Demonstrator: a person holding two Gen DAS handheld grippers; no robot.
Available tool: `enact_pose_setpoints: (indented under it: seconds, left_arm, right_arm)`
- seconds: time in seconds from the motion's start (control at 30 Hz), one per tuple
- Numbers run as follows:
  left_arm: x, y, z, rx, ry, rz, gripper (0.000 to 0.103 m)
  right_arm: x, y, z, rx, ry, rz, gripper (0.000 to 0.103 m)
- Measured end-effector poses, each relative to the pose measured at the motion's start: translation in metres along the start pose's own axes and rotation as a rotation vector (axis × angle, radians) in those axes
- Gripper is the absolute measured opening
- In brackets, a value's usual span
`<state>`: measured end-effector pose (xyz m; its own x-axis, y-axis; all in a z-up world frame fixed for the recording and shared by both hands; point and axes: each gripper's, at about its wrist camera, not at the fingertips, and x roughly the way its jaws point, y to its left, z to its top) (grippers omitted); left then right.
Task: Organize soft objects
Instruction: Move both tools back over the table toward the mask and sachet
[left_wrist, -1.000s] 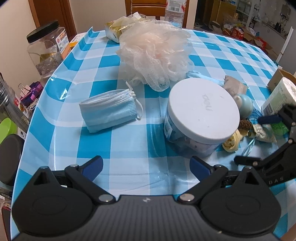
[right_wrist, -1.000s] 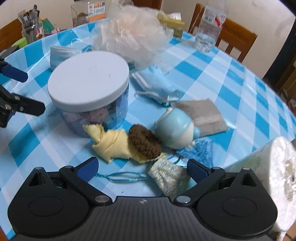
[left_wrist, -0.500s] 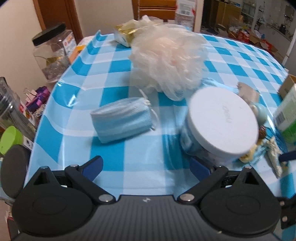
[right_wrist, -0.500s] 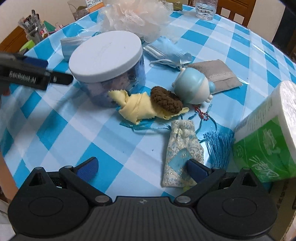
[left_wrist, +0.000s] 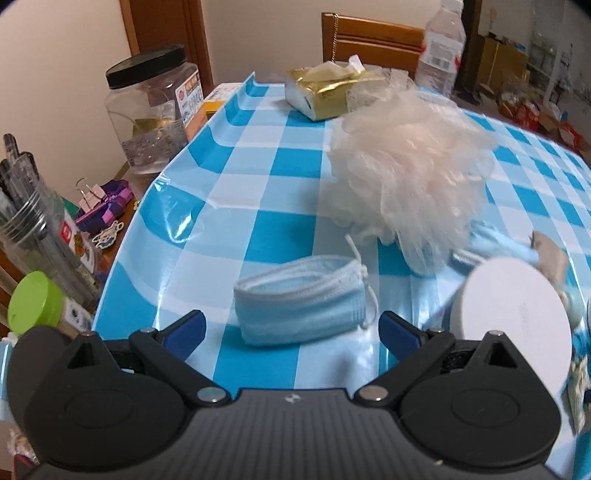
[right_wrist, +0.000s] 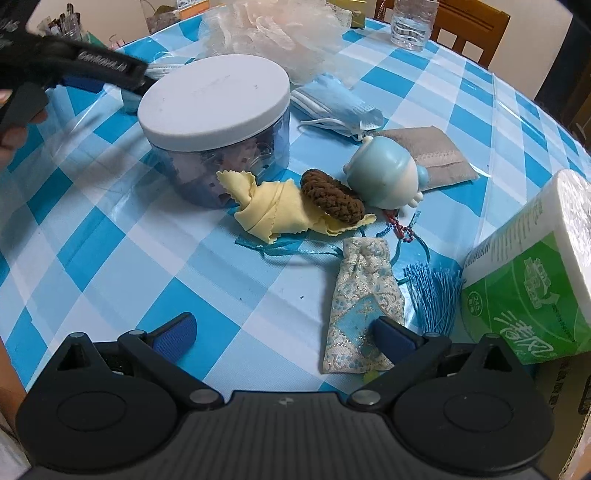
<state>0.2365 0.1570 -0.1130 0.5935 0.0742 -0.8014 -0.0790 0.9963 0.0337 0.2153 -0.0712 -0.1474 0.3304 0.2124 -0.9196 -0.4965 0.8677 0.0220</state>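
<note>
The left gripper (left_wrist: 291, 330), jaws spread wide and empty, frames the folded face mask (left_wrist: 301, 301) as if lining up a grasp. Rightward, the lidded jar (right_wrist: 216, 127) waits closed; the right gripper (right_wrist: 284, 336) hovers wide open, holding nothing, over the brocade pouch (right_wrist: 364, 299).

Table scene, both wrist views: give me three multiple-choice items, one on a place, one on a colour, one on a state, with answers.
1. Where does the brown knitted piece lie?
A. on the yellow cloth
B. on the jar lid
C. in the tissue pack

2. What colour is the lid of the clear jar?
A. black
B. white
C. green

3. How is the left gripper?
A. shut on the folded face mask
B. open, holding nothing
C. shut and empty

Answers: 1 A, it rests on the cloth's folds. 2 B, the lid shows white. 3 B, its pads stand wide apart with the mask just ahead.
</note>
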Motion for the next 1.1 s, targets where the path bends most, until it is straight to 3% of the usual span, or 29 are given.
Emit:
enact_pose_setpoints:
  seconds: [0.33, 0.53, 0.77, 1.1]
  left_arm:
    - [0.023, 0.01, 0.026, 0.003, -0.046, 0.117, 0.099]
    - [0.024, 0.01, 0.024, -0.022, -0.025, 0.035, 0.099]
    - [0.029, 0.003, 0.019, -0.096, -0.021, 0.009, 0.099]
    - [0.038, 0.004, 0.016, -0.113, -0.017, 0.065, 0.099]
  right_arm:
    - [0.0, 0.001, 0.0, -0.005, 0.0, -0.009, 0.103]
    - [-0.001, 0.002, -0.001, -0.01, -0.003, -0.016, 0.103]
    - [-0.001, 0.001, -0.001, -0.007, -0.002, -0.016, 0.103]
    - [-0.001, 0.001, 0.0, -0.005, 0.002, -0.014, 0.103]
